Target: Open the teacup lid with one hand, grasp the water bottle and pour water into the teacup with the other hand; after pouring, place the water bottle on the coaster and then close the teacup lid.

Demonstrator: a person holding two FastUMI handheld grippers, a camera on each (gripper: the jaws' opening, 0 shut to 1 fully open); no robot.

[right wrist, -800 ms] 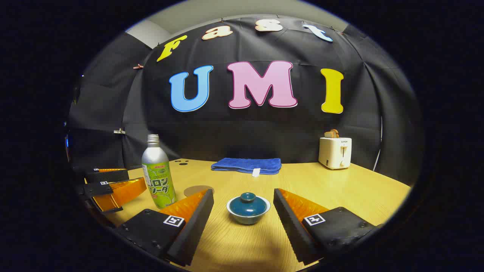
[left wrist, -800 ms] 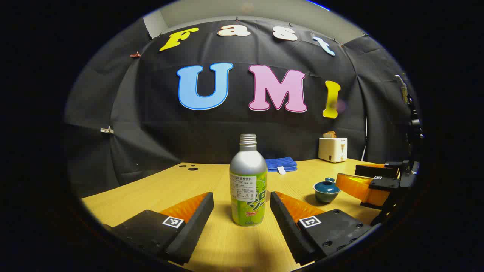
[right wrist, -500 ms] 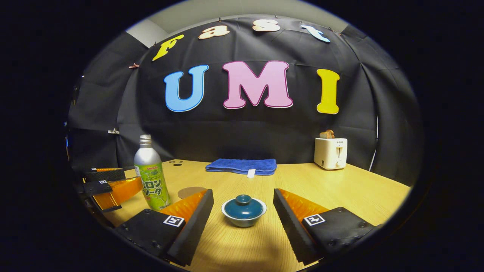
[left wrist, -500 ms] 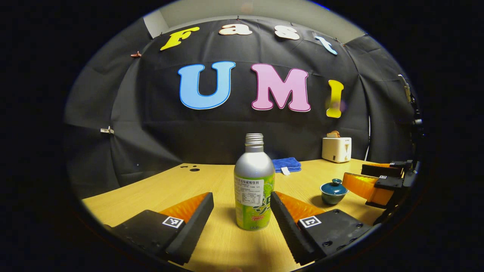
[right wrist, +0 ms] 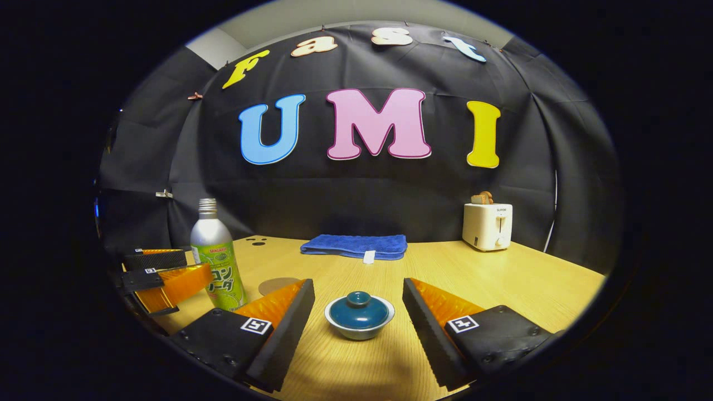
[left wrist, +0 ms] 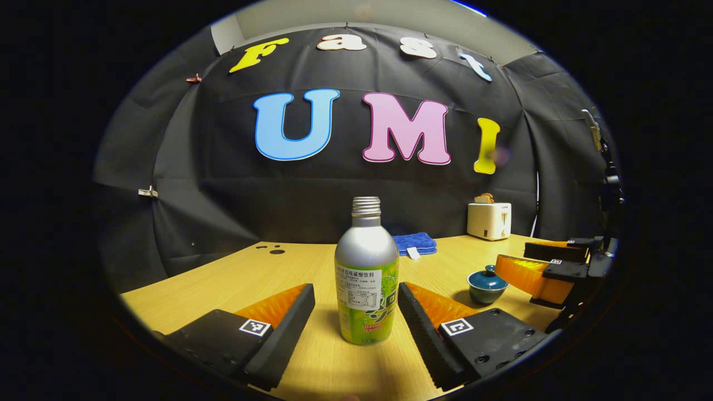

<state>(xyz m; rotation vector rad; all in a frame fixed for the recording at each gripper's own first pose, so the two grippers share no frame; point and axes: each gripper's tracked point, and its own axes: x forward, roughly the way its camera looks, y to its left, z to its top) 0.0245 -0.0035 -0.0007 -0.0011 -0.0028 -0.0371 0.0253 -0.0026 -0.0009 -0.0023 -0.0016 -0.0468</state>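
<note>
A silver bottle with a green label (left wrist: 366, 278) stands upright on the wooden table, uncapped, between the spread fingers of my left gripper (left wrist: 356, 303), which is open and not touching it. In the right gripper view the same bottle (right wrist: 217, 259) stands at the left, with the left gripper (right wrist: 161, 273) beside it. The blue lidded teacup (right wrist: 360, 315) sits between the fingers of my right gripper (right wrist: 359, 306), open, lid on. In the left gripper view the teacup (left wrist: 487, 283) is at the right, next to the right gripper (left wrist: 548, 270). A round brown coaster (right wrist: 277, 285) lies flat just right of the bottle.
A folded blue towel (right wrist: 355, 245) lies at the back of the table, also seen as the towel (left wrist: 415, 243) behind the bottle. A white toaster (right wrist: 487, 225) stands at the back right. Small dark holes (right wrist: 257, 242) mark the tabletop near the back left.
The bottle looms larger and sits centred between my left fingers after drifting right and back. The teacup has come slightly nearer between my right fingers. Both grippers stay open.
</note>
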